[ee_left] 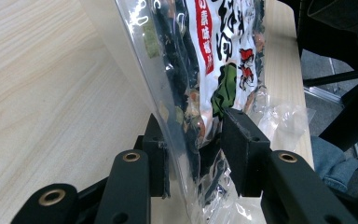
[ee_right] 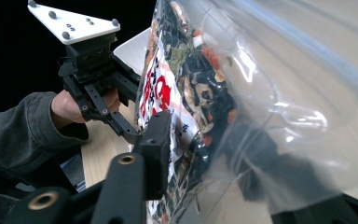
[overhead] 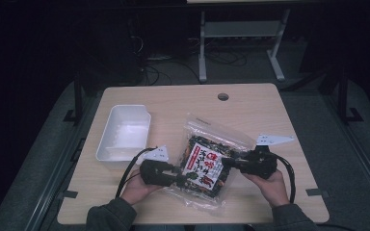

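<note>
The person's dark sleeves [overhead: 111,214] come in at the near edge of the table, one hand behind each gripper. The left gripper [overhead: 179,174] is clenched on the near left edge of a clear bag of dried food [overhead: 211,163]; in the left gripper view its two black jaws stand either side of the plastic with the pads pressed against it. The right gripper [overhead: 225,162] reaches in from the bag's other side. In the right gripper view one jaw lies against the printed front and the other shows dimly through the plastic behind, so the bag sits between them, but whether the pads press on it I cannot tell. The left gripper [ee_right: 129,133] appears there too, across the bag, under its grey three-cornered plate.

The bag is between the two grippers, its near end raised off the wood, its clear top stretching away from them toward the far side. A white label with red and black characters covers its front.

Beyond the left gripper, just to its outer side, sits a white tub [overhead: 124,134]. The table [overhead: 183,98] is pale wood with a round hole [overhead: 223,96] near its far edge. Grey carpet surrounds it; farther off the room is dark, with a grey metal frame [overhead: 241,38] and loose cables [overhead: 173,67] on the floor.
</note>
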{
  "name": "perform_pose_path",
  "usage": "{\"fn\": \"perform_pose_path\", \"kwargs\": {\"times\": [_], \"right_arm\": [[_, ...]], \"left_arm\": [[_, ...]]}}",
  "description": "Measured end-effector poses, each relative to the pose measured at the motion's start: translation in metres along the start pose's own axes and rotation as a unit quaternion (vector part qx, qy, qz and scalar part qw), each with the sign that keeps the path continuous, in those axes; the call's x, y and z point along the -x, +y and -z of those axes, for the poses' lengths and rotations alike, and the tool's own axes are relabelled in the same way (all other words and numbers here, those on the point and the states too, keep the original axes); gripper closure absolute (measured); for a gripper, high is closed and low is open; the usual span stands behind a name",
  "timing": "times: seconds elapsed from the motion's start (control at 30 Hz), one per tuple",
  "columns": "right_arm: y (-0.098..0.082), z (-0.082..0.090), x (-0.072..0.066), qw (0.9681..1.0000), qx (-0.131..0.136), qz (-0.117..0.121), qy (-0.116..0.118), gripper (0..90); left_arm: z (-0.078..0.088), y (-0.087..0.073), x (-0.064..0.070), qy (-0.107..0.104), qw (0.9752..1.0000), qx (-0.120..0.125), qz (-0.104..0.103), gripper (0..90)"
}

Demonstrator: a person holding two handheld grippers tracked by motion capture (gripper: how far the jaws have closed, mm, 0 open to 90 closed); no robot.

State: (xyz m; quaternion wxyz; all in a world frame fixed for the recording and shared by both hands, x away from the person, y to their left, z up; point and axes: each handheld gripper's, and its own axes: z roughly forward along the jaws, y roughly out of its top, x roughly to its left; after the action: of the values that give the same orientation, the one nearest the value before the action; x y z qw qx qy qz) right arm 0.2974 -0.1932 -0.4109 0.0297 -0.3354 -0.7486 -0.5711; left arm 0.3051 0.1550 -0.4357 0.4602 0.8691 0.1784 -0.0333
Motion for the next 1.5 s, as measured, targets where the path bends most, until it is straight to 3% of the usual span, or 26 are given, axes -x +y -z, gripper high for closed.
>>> {"fn": "perform_pose_path", "kwargs": {"times": [0.07, 0.37, 0.57, 0.63, 0.9, 1.07, 1.5], "right_arm": [[0.0, -0.001, 0.0, 1.0, 0.001, 0.0, 0.002, 63.2], [0.003, 0.002, -0.002, 0.9981, 0.022, -0.017, 0.054, 72.9], [0.007, 0.002, -0.008, 0.9978, 0.021, -0.027, 0.056, 74.7], [0.009, 0.002, -0.01, 0.9981, 0.018, -0.029, 0.051, 74.9], [0.024, 0.011, -0.033, 0.9999, 0.004, 0.009, 0.009, 75.4], [0.027, 0.019, -0.034, 0.9995, 0.021, 0.007, -0.025, 75.6], [0.043, 0.029, -0.035, 0.9955, 0.045, 0.017, -0.082, 75.6]], "left_arm": [[0.0, 0.0, 0.0, 0.001, 1.0, -0.001, 0.0, 63.4], [-0.001, 0.0, 0.001, 0.006, 1.0, 0.0, -0.005, 63.3], [-0.001, 0.0, 0.001, 0.019, 0.9998, -0.002, -0.006, 56.2], [-0.001, 0.0, 0.002, 0.029, 0.9995, -0.007, -0.011, 54.3], [-0.001, 0.0, 0.009, 0.073, 0.9965, -0.023, -0.032, 46.0], [0.001, -0.002, 0.012, 0.085, 0.9953, -0.029, -0.035, 42.5], [0.009, -0.006, 0.02, 0.102, 0.993, -0.043, -0.041, 36.0]]}}
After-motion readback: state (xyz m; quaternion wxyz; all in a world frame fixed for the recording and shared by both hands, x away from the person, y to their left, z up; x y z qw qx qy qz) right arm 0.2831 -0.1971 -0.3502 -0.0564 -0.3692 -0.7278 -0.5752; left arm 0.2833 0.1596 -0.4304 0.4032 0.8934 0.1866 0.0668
